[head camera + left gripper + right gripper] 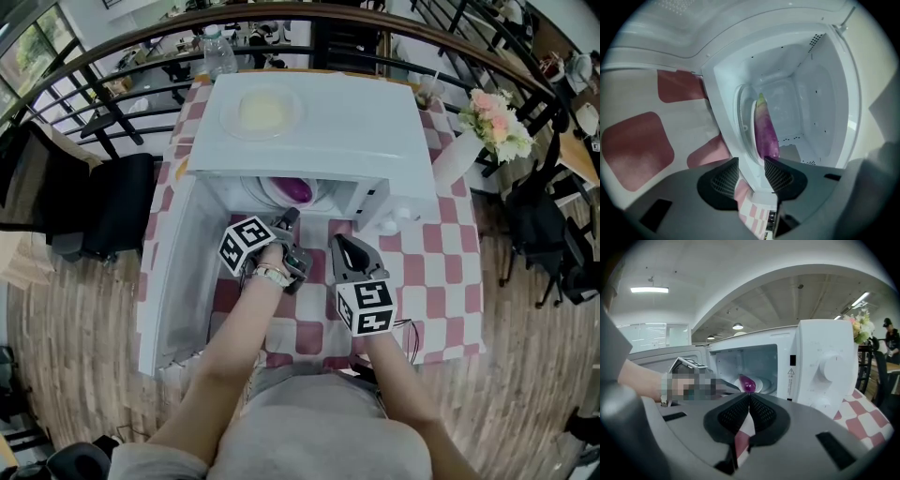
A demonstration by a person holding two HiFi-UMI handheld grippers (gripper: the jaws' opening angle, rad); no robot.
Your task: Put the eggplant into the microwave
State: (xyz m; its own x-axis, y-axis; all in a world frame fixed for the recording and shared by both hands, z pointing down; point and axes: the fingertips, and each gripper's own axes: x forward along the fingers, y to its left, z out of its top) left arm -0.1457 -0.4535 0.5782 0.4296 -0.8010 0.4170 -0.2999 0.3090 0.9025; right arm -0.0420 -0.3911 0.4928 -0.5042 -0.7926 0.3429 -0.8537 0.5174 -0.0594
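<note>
A big table [441,281] with a red and white checked cloth holds a white microwave [309,131]. Its door [173,272] hangs wide open on the left side. Inside sits a round white plate [743,126]. The purple eggplant [766,133] lies on that plate, with its long body pointing toward the back and its pale tip far in. So the eggplant is inside the microwave, and nothing is holding it.

The left gripper [751,164] is right at the mouth of the microwave, near the front end of the eggplant. Its jaws stand partly apart with nothing between them. The eggplant is just past the tips, not in them. The right gripper [749,397] waits a little way back in front of the microwave. Its jaws are pressed together and it holds nothing.

It looks like the putting-in part is done. The job now seems to be getting the left gripper out. To do that well, pull it straight back with the jaws apart, so they do not catch the eggplant or tip the plate. Keep clear of the door edge too. Then the door can likely be swung shut.
</note>
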